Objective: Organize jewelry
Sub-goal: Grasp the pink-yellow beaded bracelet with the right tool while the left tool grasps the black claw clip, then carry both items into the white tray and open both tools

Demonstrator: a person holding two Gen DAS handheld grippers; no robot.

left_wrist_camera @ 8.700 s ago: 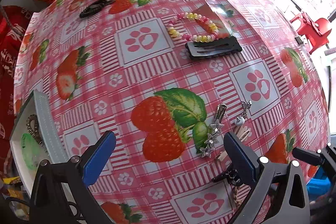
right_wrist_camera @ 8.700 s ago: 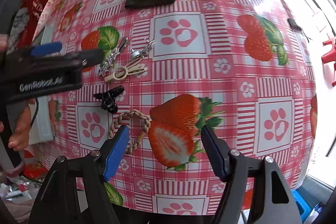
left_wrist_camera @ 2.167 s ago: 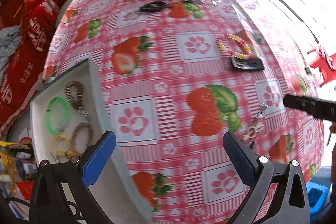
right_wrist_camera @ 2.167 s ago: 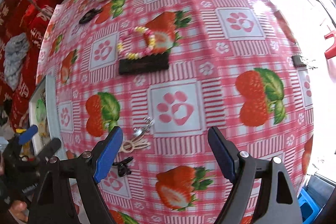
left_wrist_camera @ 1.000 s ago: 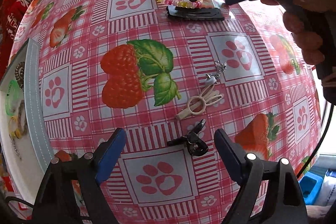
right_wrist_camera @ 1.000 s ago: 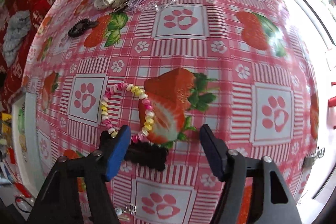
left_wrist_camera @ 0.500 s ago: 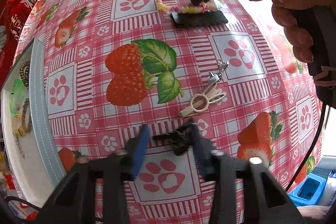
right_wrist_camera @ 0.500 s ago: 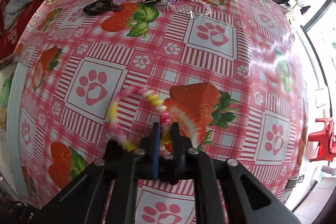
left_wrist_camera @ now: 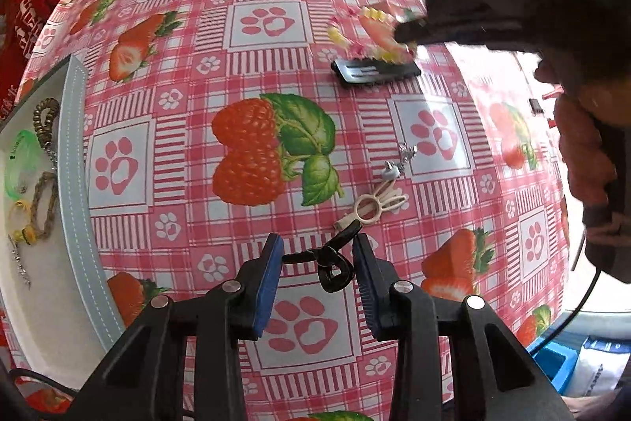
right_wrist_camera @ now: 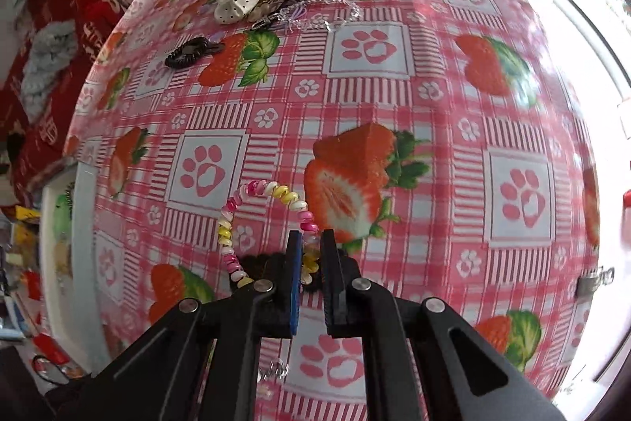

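Black and small, a knotted hair clip (left_wrist_camera: 333,263) sits between the blue pads of the left gripper (left_wrist_camera: 317,279) in the left wrist view; the jaws are partly closed around it, with the left pad apparently just touching one end and a sliver of gap on the right, so it is not yet pinched. Just beyond lie a cream clip (left_wrist_camera: 374,206) and a silver charm (left_wrist_camera: 400,162). The white tray (left_wrist_camera: 73,160), already holding bracelets, sits at the left edge of the table. Far right, the right gripper (left_wrist_camera: 406,36) is blurred over a black comb clip (left_wrist_camera: 374,72).

In the right wrist view, the right gripper (right_wrist_camera: 311,263) is clamped on the near side of the pink-and-yellow spiral bracelet (right_wrist_camera: 256,208), its loop arching up to the far left. The thin edge of the springy coil is all that is held, so it could slip free on the way to the tray. The black clip's odd shape could twist or pop out as the left jaws close.
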